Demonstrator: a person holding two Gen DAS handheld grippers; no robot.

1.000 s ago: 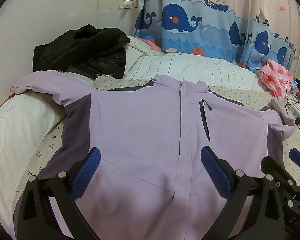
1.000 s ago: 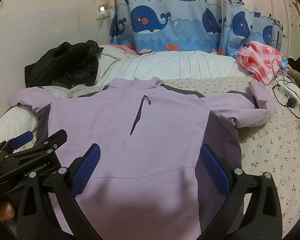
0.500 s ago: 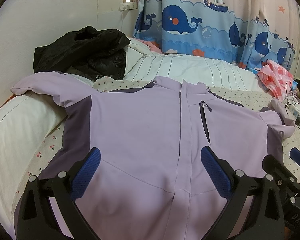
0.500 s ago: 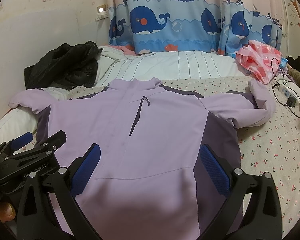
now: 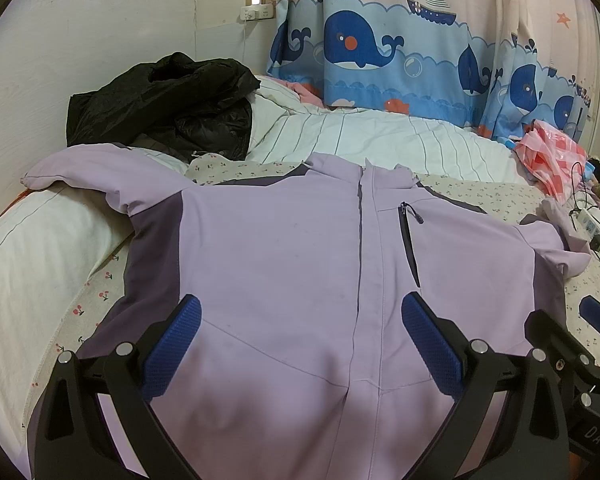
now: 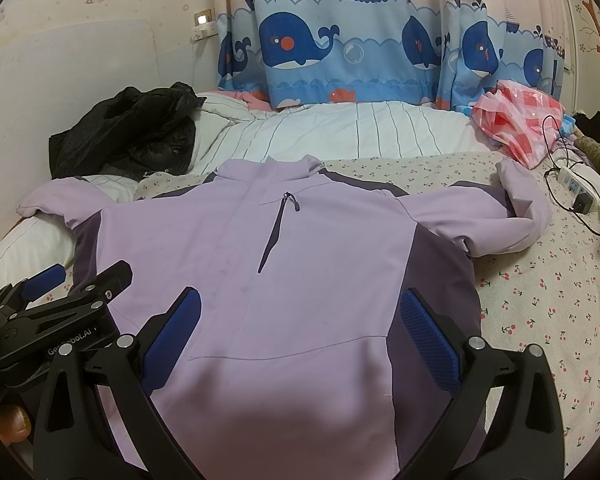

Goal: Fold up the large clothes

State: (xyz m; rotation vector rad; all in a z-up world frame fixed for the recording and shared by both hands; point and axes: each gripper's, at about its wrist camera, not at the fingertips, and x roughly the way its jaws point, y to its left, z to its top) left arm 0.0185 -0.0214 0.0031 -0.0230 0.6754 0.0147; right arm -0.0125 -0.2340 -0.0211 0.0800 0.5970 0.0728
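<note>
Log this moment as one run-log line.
stage: pre-fold | jacket: flat on bed, front up, sleeves out | left gripper: open, above hem | right gripper: open, above hem

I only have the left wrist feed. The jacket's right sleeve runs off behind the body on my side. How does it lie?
Observer: In the right wrist view the right sleeve is bent back on itself, cuff end curled toward the collar, resting on the cherry-print sheet.
Operator: Anything close to that sleeve?
Observer: A white power strip with a black plug lies beyond it, apart from the fabric.
Operator: Is my own gripper open? I can only see its pads.
Observer: The left gripper shows from the side there, with a gap between its fingers, above the jacket's left edge and holding nothing.
Operator: And the right one?
Observer: The right gripper is open too, over the lower front, gripping no cloth.
</note>
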